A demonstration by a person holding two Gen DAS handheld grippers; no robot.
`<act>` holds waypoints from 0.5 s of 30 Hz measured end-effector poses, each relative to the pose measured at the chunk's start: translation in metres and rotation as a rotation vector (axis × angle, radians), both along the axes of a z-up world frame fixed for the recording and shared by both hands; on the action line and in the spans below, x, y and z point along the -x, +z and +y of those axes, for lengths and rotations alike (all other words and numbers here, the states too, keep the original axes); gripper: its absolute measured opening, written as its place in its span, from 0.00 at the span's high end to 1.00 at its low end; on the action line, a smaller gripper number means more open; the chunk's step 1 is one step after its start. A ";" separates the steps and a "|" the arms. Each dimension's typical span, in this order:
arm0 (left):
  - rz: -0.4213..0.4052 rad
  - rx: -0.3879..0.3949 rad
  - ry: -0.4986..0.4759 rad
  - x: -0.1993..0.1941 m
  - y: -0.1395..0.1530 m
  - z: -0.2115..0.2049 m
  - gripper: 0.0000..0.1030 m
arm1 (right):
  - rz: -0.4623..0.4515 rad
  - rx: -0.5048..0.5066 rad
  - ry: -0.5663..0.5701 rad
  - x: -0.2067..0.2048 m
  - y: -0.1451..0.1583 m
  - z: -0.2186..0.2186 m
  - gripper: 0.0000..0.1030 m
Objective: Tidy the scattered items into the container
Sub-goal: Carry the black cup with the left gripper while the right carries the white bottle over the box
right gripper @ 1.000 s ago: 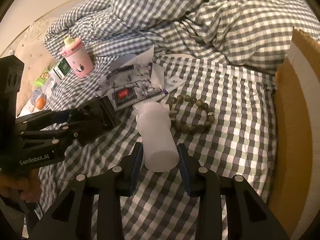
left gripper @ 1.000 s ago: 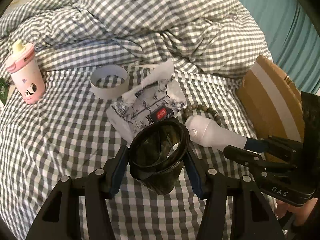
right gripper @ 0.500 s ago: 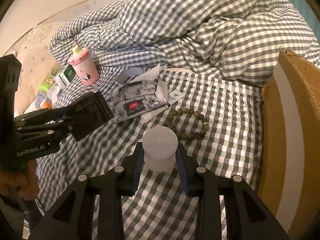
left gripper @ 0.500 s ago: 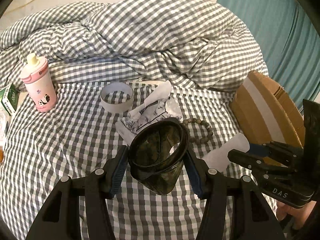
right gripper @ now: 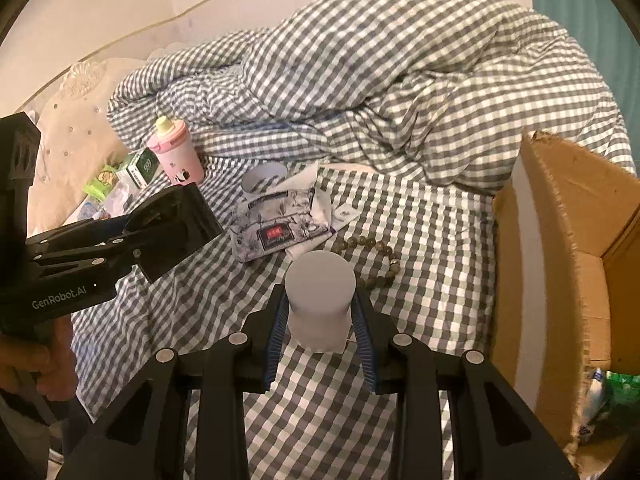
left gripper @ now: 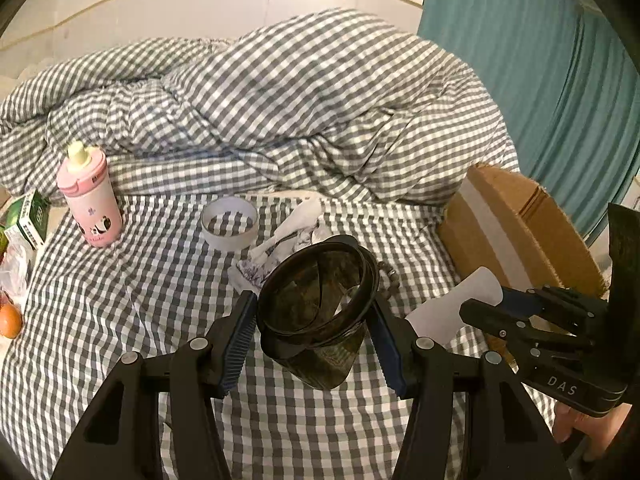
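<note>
My left gripper [left gripper: 314, 320] is shut on a dark see-through jar [left gripper: 316, 312] and holds it above the checked bed; it also shows in the right wrist view [right gripper: 176, 220]. My right gripper [right gripper: 320, 316] is shut on a white bottle [right gripper: 320, 296], lifted off the bed; it also shows in the left wrist view [left gripper: 452, 308]. The cardboard box [right gripper: 560, 248] stands open at the right, also in the left wrist view [left gripper: 516, 236]. A tissue pack [right gripper: 276, 224], a bead bracelet [right gripper: 372, 252], a tape roll [left gripper: 229, 227] and a pink cup [left gripper: 90, 200] lie on the sheet.
A bunched checked duvet [left gripper: 280, 108] fills the back of the bed. A green box [left gripper: 32, 220], an orange fruit [left gripper: 10, 320] and small packets [right gripper: 104, 184] sit at the left edge. A teal curtain [left gripper: 540, 80] hangs behind the cardboard box.
Both grippers have risen and pulled back from the bed with their loads. The white bottle has been lifted off the sheet, away from the bracelet, and tipped up.
</note>
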State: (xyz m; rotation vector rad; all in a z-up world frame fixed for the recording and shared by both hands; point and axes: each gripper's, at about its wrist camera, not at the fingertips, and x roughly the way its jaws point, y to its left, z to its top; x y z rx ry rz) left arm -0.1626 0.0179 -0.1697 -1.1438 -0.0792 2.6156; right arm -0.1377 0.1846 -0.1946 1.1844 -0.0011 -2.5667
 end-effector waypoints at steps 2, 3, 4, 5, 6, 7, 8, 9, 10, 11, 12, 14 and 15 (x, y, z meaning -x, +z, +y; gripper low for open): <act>0.013 -0.001 -0.002 -0.004 0.007 0.002 0.45 | 0.014 0.000 -0.004 -0.004 0.007 0.002 0.69; 0.020 -0.001 -0.003 -0.007 0.011 0.003 0.45 | 0.021 0.000 -0.007 -0.007 0.011 0.002 0.69; 0.027 -0.003 -0.003 -0.010 0.015 0.004 0.45 | 0.029 0.000 -0.010 -0.010 0.016 0.003 0.69; 0.033 -0.004 -0.004 -0.012 0.018 0.004 0.45 | 0.039 -0.001 -0.013 -0.013 0.021 0.004 0.69; 0.040 -0.004 -0.005 -0.015 0.022 0.005 0.45 | 0.046 -0.003 -0.017 -0.016 0.024 0.004 0.69; 0.046 -0.003 -0.006 -0.018 0.025 0.006 0.45 | 0.053 -0.005 -0.020 -0.019 0.028 0.005 0.69; 0.053 0.000 -0.006 -0.022 0.029 0.007 0.45 | 0.062 -0.006 -0.023 -0.023 0.033 0.006 0.69; 0.059 0.000 -0.005 -0.025 0.032 0.007 0.45 | 0.068 -0.006 -0.024 -0.025 0.036 0.007 0.69; 0.066 -0.002 -0.004 -0.028 0.036 0.007 0.45 | 0.078 -0.007 -0.026 -0.029 0.041 0.007 0.69; 0.074 -0.003 -0.001 -0.031 0.039 0.007 0.45 | 0.087 -0.008 -0.028 -0.033 0.046 0.008 0.69; 0.081 -0.003 0.000 -0.034 0.042 0.007 0.45 | 0.095 -0.008 -0.029 -0.037 0.050 0.009 0.69; 0.102 -0.004 0.001 -0.043 0.053 0.007 0.45 | 0.113 -0.010 -0.033 -0.045 0.059 0.010 0.69; 0.111 -0.003 0.003 -0.046 0.057 0.007 0.45 | 0.118 -0.010 -0.034 -0.048 0.062 0.010 0.69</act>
